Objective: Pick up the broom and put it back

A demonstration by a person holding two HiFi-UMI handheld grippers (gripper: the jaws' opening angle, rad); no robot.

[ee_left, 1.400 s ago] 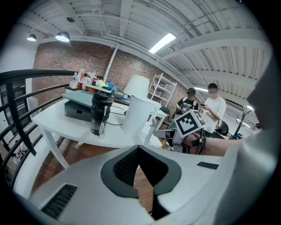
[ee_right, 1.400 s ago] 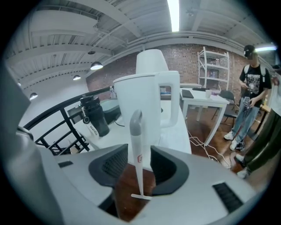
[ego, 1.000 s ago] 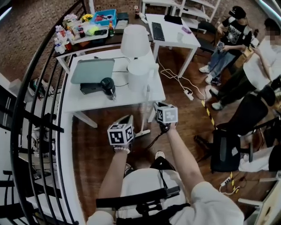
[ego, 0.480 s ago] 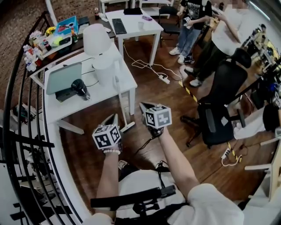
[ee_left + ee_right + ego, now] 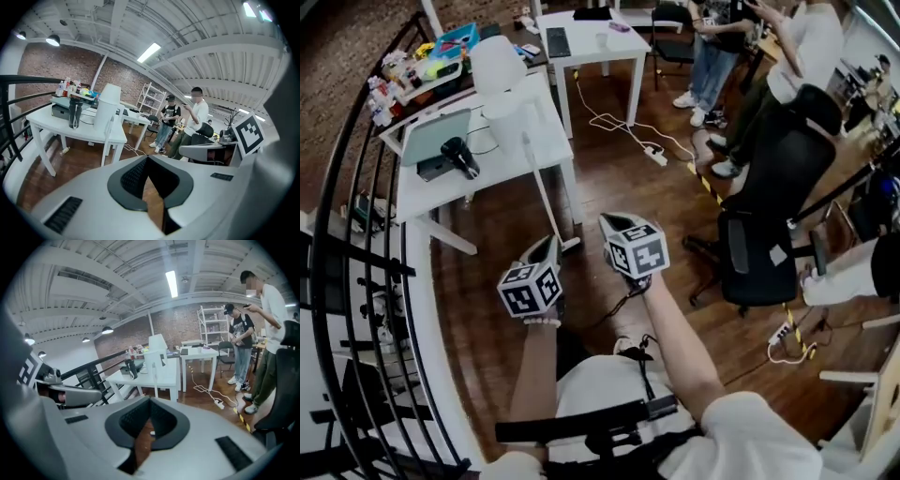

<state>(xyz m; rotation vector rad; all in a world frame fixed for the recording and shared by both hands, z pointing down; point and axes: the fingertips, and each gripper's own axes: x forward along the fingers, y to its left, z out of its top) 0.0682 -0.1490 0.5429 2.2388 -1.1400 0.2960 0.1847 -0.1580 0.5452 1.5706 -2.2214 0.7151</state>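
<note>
**Head view, read from left to right.** A black curved metal railing (image 5: 352,197) runs far to the left of the left gripper. Ahead of that gripper stands a white rectangular tabletop (image 5: 502,173).

The white long-handled broom (image 5: 547,192) leans tilted against the near right edge of the tabletop. Its head rests on the brown wooden floor (image 5: 619,178), just ahead of the left gripper (image 5: 549,249) and between the tips of the two grippers. Neither gripper touches it.

**Left gripper.** Its own view shows the jaws pressed together at the tips with nothing between them.

**Right gripper** (image 5: 612,232). The jaws are likewise pressed together and empty. In the right gripper view the broom's handle stands straight ahead, in front of the tabletop.

To the right of the right gripper, and well apart from it, a black office chair (image 5: 769,206) stands on the floor. Beyond the chair are standing persons (image 5: 811,42).
</note>
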